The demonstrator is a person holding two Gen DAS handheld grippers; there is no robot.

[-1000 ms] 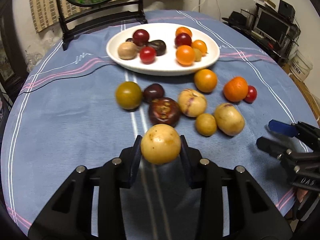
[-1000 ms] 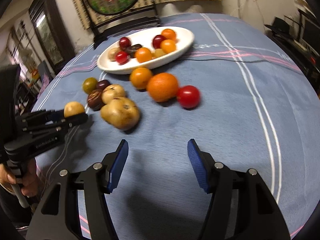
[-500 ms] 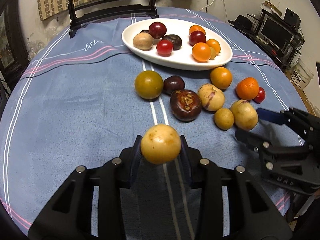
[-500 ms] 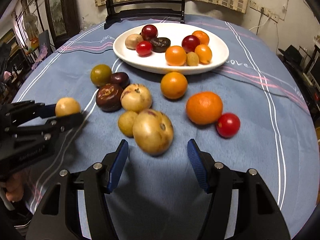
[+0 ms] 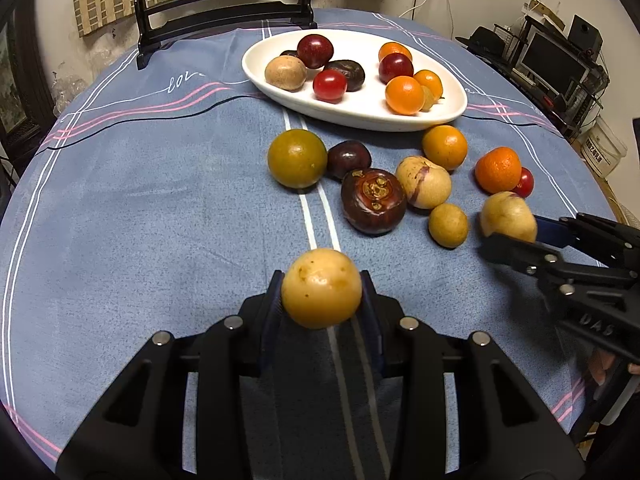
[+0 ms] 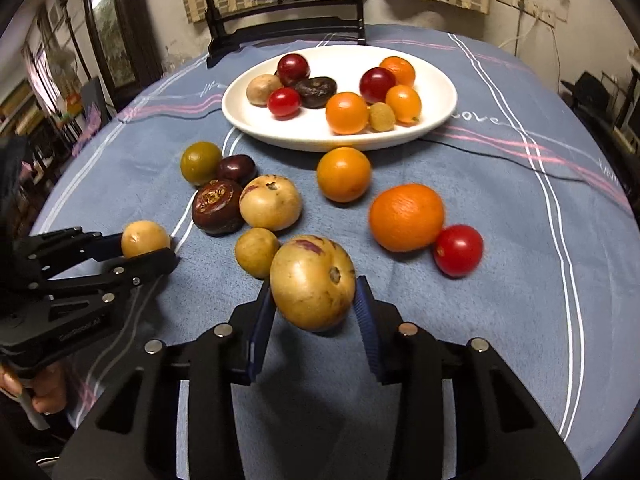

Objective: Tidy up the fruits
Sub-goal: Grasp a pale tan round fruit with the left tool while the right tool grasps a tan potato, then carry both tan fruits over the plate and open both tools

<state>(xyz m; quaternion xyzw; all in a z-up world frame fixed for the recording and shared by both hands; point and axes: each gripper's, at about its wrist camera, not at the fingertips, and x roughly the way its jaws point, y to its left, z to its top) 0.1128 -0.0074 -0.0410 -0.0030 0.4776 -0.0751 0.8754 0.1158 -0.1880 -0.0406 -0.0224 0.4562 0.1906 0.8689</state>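
Fruits lay mid-surface before the plate; our left gripper clamped a yellow fruit, our right gripper's jaws were closing around a melon.

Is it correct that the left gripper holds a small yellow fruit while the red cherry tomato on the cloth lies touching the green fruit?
Not quite. In the right wrist view the red cherry tomato touches the orange mandarin, not the green fruit. The left gripper does hold the small yellow fruit.
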